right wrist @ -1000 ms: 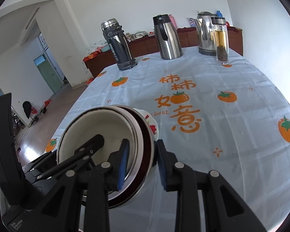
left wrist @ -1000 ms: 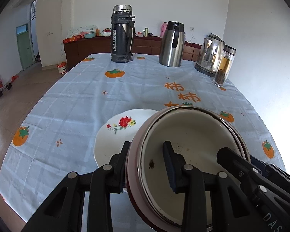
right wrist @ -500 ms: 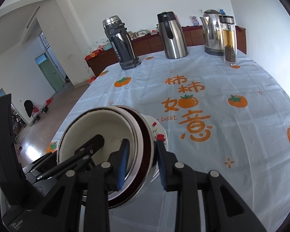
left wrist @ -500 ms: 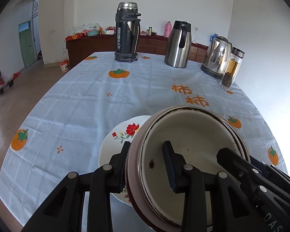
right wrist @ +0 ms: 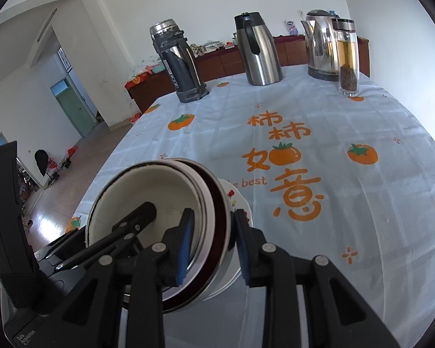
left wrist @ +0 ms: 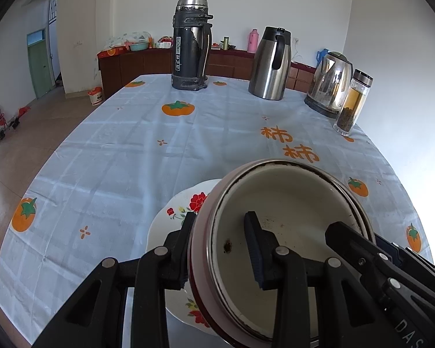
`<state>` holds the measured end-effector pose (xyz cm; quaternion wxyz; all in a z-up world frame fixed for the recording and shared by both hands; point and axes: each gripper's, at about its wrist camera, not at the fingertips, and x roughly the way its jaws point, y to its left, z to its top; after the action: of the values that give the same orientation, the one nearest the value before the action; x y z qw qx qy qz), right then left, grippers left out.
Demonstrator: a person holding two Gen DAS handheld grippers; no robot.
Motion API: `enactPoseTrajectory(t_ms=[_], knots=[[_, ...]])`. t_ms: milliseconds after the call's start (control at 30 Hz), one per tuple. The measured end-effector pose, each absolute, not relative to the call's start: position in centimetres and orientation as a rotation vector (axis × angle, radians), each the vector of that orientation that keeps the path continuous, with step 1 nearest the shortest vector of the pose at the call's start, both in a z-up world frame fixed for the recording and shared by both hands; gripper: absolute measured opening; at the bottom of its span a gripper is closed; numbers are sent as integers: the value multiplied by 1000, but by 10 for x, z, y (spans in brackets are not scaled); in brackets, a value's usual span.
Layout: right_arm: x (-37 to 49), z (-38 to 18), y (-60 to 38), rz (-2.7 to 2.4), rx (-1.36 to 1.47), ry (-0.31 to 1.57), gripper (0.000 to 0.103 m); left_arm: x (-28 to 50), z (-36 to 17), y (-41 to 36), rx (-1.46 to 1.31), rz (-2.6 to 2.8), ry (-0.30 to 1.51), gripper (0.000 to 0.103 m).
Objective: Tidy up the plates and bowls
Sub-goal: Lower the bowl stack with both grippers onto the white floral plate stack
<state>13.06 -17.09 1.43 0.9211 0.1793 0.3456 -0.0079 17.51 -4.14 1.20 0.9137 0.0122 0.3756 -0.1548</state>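
A stack of nested bowls point(left wrist: 290, 208), maroon outside and white inside, is held between both grippers above a white flowered plate point(left wrist: 174, 217) on the tablecloth. My left gripper point(left wrist: 217, 229) is shut on the stack's left rim, one finger outside, one inside. My right gripper point(right wrist: 213, 226) is shut on the right rim of the same stack point(right wrist: 148, 191). The plate's edge point(right wrist: 235, 200) shows under the bowls in the right wrist view. The other gripper's fingers reach into the bowl in each view.
At the table's far side stand a dark thermos point(left wrist: 191, 46), a steel jug point(left wrist: 271, 63), an electric kettle point(left wrist: 329, 84) and a glass tea bottle point(left wrist: 352, 101). The table's left edge drops to a tiled floor point(left wrist: 14, 133).
Both grippers and the bowls have moved toward the near side of the table; the plate lies further under the bowls. The grips are unchanged.
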Motion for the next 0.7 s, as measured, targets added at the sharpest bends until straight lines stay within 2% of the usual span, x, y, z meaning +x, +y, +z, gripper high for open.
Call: enactPoseTrajectory(t_ms=[700], knots=[[164, -4, -175, -23, 382, 760, 28, 208, -9, -46, 30, -311, 835, 37]])
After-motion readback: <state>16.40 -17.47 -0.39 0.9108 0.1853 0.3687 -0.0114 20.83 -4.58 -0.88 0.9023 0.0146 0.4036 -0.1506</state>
